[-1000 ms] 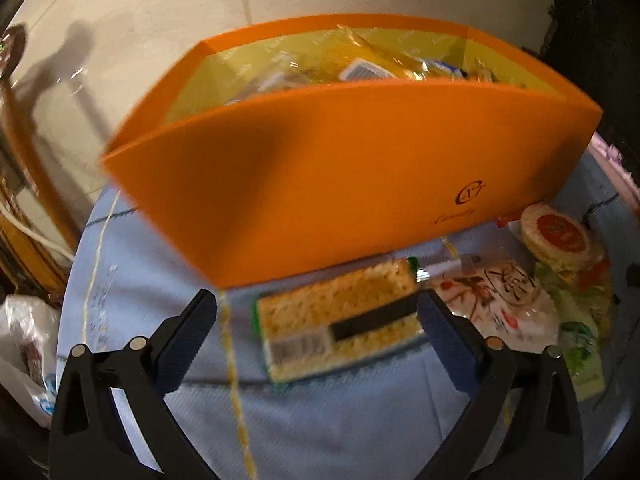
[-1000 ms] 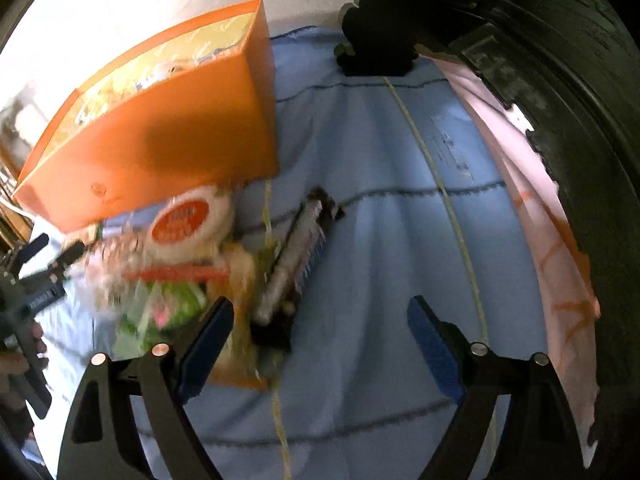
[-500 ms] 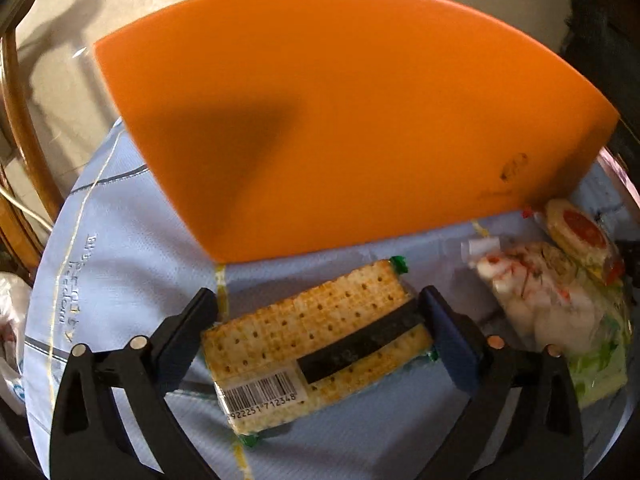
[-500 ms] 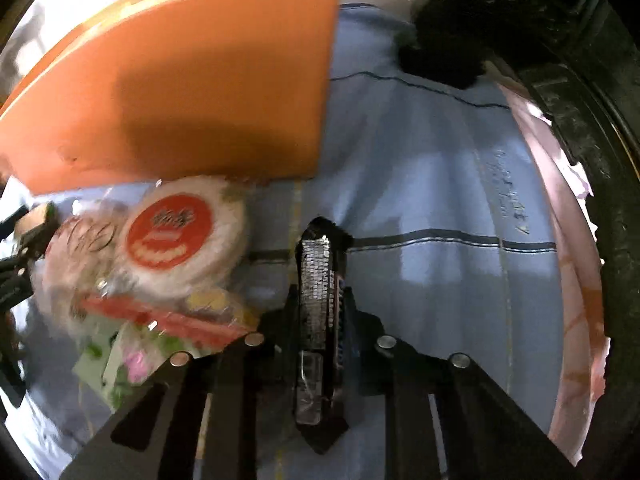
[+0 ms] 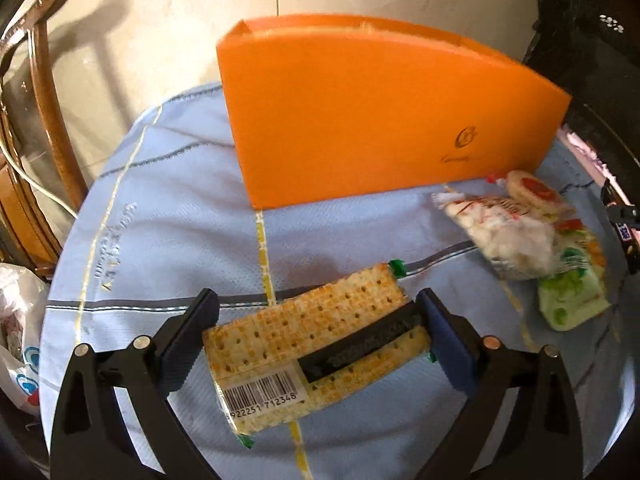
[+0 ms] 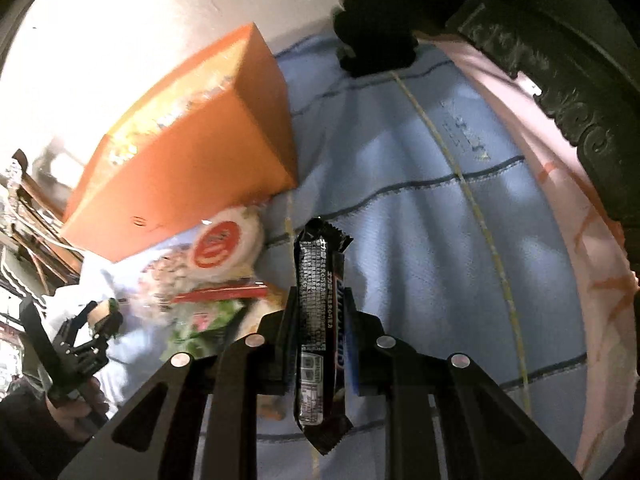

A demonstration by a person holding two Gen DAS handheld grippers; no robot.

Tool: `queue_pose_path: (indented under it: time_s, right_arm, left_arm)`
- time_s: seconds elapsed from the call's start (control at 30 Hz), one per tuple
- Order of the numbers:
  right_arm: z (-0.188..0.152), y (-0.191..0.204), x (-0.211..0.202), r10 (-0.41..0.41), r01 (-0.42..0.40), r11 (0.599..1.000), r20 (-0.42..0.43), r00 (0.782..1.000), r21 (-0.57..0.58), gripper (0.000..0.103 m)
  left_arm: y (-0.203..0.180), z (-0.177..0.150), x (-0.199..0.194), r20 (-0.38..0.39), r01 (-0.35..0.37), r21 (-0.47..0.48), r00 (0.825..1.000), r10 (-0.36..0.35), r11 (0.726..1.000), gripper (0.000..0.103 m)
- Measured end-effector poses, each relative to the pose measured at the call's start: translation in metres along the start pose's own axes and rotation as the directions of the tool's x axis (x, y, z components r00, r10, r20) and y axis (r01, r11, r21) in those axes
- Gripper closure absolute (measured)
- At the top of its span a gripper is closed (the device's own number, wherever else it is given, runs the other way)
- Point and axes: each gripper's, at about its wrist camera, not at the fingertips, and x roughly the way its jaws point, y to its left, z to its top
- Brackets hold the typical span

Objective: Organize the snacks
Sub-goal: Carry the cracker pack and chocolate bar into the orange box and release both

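The left gripper (image 5: 316, 334) has its jaws against both ends of a flat cracker packet (image 5: 312, 348), clear film over dimpled golden biscuits with a black band and a white barcode label, low over the blue woven cloth (image 5: 168, 240) near its front edge. The right gripper (image 6: 318, 336) is clamped on a glossy black chocolate bar (image 6: 318, 320) with crimped ends, held lengthwise and clear of the cloth.

A smooth, rigid orange box (image 5: 380, 116) stands toward the cloth's far edge. Only the right wrist view looks into its open top, where blurred yellowish wrappers show.

Just in front of its right corner lies a loose heap: a round red-labelled pack (image 5: 534, 191), a white crinkled bag (image 5: 508, 236) and a green-printed pack (image 5: 572, 296).
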Motion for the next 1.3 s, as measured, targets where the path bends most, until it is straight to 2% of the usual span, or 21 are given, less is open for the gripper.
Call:
queue_pose_path:
  time_s: [0.27,0.43,0.57,0.73,0.83,0.97,1.1,1.17,1.2,1.23,1.27,1.3]
  right_arm:
    - [-0.007,0.044,-0.049,0.087,-0.083,0.994,0.058,0.994,-0.066,0.083]
    - [0.02,0.075,-0.092,0.165,-0.151,0.983,0.142,0.976,-0.108,0.083]
    - [0.048,0.109,-0.127,0.199,-0.162,0.968,0.2,0.959,-0.189,0.083]
    - [0.1,0.146,-0.157,0.205,-0.135,0.954,0.25,0.946,-0.269,0.083]
    - [0.13,0.167,-0.163,0.193,-0.108,0.946,0.261,0.946,-0.307,0.083]
    - [0.159,0.186,-0.163,0.18,-0.085,0.939,0.266,0.947,-0.332,0.083]
    - [0.183,0.201,-0.152,0.166,-0.065,0.934,0.267,0.949,-0.351,0.083]
    - [0.193,0.208,-0.138,0.182,-0.089,0.929,0.235,0.955,-0.359,0.081]
    - [0.196,0.209,-0.128,0.173,-0.084,0.926,0.216,0.961,-0.368,0.079]
    - [0.197,0.21,-0.12,0.149,-0.058,0.925,0.219,0.964,-0.375,0.053]
    - [0.197,0.212,-0.116,0.126,-0.032,0.926,0.226,0.966,-0.375,0.018]
    - [0.196,0.21,-0.11,0.082,0.016,0.929,0.249,0.965,-0.371,0.01]
  left_arm:
    - [-0.006,0.024,-0.062,0.123,0.051,0.0,0.991,-0.051,0.999,0.007]
    - [-0.013,0.059,-0.094,0.173,0.077,0.023,0.982,-0.08,0.997,0.007]
    - [-0.018,0.1,-0.116,0.216,0.071,0.046,0.973,-0.079,0.996,0.007]
    - [-0.019,0.172,-0.134,0.282,0.052,0.049,0.957,-0.064,0.997,0.007]
    - [-0.021,0.213,-0.14,0.316,0.052,0.038,0.947,-0.061,0.998,0.007]
    - [-0.028,0.256,-0.14,0.356,0.015,0.064,0.934,-0.036,0.998,0.007]
    - [-0.035,0.282,-0.126,0.363,0.002,0.077,0.931,-0.03,0.997,0.007]
    - [-0.036,0.289,-0.114,0.357,0.011,0.072,0.934,-0.036,0.997,0.006]
    - [-0.037,0.292,-0.107,0.346,0.025,0.07,0.937,-0.047,0.997,0.005]
    - [-0.037,0.294,-0.096,0.32,0.038,0.067,0.946,-0.058,0.997,0.004]
    - [-0.036,0.293,-0.087,0.297,0.034,0.063,0.954,-0.051,0.997,0.005]
    - [-0.035,0.291,-0.075,0.265,0.02,0.057,0.964,-0.034,0.998,0.004]
